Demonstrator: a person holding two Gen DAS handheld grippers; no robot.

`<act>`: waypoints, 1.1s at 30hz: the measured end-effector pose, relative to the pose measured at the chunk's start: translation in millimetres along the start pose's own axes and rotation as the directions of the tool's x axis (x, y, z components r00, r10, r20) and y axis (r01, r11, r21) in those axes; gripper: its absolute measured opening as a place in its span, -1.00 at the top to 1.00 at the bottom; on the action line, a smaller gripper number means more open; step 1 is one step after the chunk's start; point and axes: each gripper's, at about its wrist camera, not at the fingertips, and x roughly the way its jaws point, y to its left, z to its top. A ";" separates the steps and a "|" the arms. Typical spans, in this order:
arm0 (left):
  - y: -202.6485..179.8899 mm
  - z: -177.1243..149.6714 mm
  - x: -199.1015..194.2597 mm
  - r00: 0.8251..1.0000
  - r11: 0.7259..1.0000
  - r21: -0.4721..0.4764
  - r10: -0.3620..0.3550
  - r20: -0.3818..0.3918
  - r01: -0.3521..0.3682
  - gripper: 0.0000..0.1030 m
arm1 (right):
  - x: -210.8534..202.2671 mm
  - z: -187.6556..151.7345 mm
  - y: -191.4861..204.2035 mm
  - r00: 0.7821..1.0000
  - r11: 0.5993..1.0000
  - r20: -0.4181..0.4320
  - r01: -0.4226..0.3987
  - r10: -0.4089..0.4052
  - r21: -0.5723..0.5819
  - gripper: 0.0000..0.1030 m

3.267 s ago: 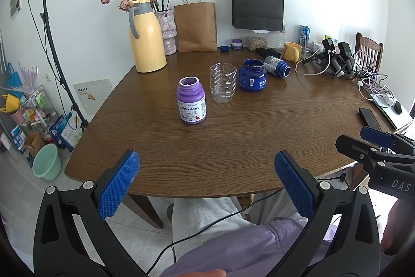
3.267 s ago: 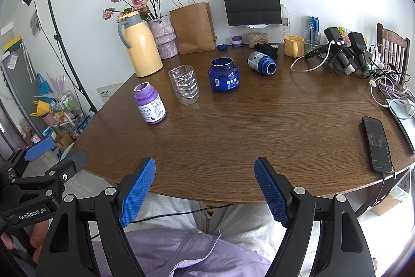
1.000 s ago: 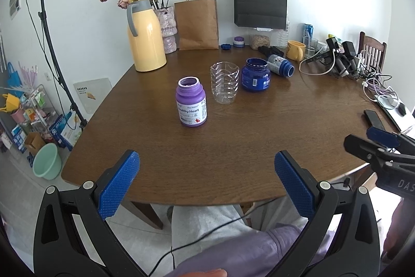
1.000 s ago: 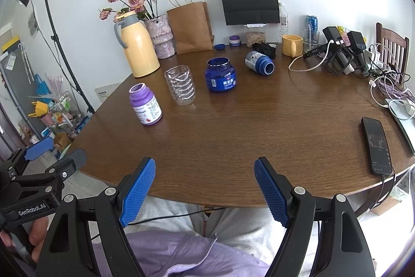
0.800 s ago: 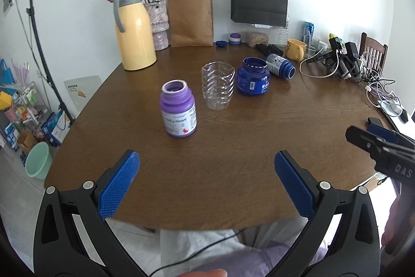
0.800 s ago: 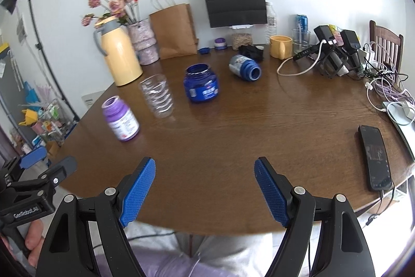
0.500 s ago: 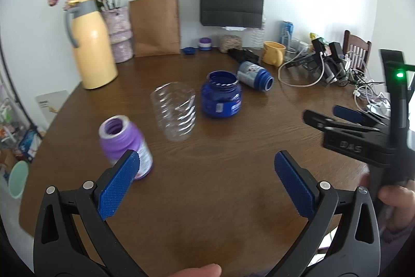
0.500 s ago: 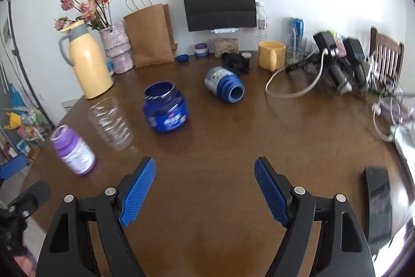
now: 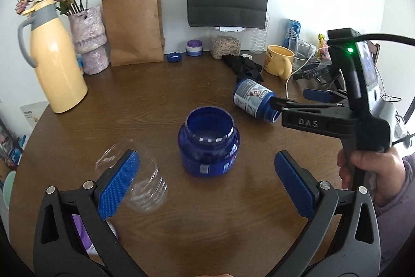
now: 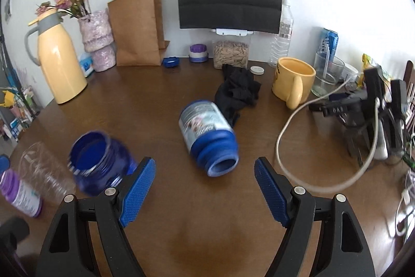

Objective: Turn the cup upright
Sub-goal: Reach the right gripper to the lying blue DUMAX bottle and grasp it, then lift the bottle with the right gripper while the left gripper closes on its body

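A blue jar with a pale label [image 10: 207, 136] lies on its side on the brown table [image 10: 207, 238], its open mouth turned toward me. My right gripper [image 10: 205, 188] is open just short of that mouth, touching nothing. In the left wrist view the same tipped jar [image 9: 253, 100] lies at the right, with the right gripper [image 9: 298, 100] beside its mouth, held by a hand [image 9: 368, 173]. My left gripper [image 9: 206, 183] is open and empty, facing an upright dark blue jar [image 9: 208, 144].
A clear ribbed cup [image 9: 140, 181] stands by the left finger, with a purple bottle [image 10: 19, 194] at the left. Behind the tipped jar lie a black cloth [image 10: 237, 92] and a yellow mug [image 10: 293, 81]. A white cable [image 10: 285, 136] loops at the right. A yellow flask [image 9: 54, 61] stands back left.
Both grippers have moved forward from the table's near edge over the table. The right one has closed in on the tipped jar, the left on the upright blue jar. Both stay open.
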 end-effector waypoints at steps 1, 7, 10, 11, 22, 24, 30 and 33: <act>-0.1 4.4 7.2 1.000 1.000 -0.003 -0.007 -0.004 0.007 -1.00 | 8.4 6.0 0.0 1.000 1.000 -0.010 0.009 -0.009 -0.013 -0.59; -1.8 17.6 36.7 1.000 1.000 0.000 -0.016 -0.018 0.016 -1.00 | 59.0 18.3 -4.7 0.996 0.999 -0.085 0.024 -0.027 -0.034 -0.59; -4.1 17.3 47.6 0.999 1.000 0.010 -0.012 -0.032 0.013 -1.00 | 72.2 15.8 -7.1 0.995 0.999 -0.097 0.018 -0.021 -0.028 -0.59; -4.6 16.2 50.5 0.999 1.000 0.013 -0.014 -0.039 0.014 -1.00 | 75.5 15.3 -7.6 0.995 1.000 -0.098 0.015 -0.018 -0.027 -0.59; -8.7 -0.2 37.7 0.995 0.996 0.031 -0.076 -0.062 0.078 -1.00 | 56.6 -6.8 0.0 0.996 0.999 -0.088 -0.035 0.033 -0.014 -0.36; -12.1 -6.9 29.3 0.993 0.994 0.041 -0.098 -0.062 0.101 -1.00 | 39.4 -19.6 6.1 0.995 0.998 -0.082 -0.051 0.049 -0.028 -0.36; -17.3 -31.7 0.6 0.989 0.987 0.074 -0.135 -0.066 0.140 -1.00 | -11.9 -64.0 26.4 0.992 0.991 -0.082 -0.104 0.097 -0.082 -0.36; -16.7 -44.1 -14.9 0.982 0.979 0.097 -0.172 -0.073 0.178 -1.00 | -32.5 -84.6 37.4 0.988 0.982 -0.070 -0.148 0.140 -0.116 -0.36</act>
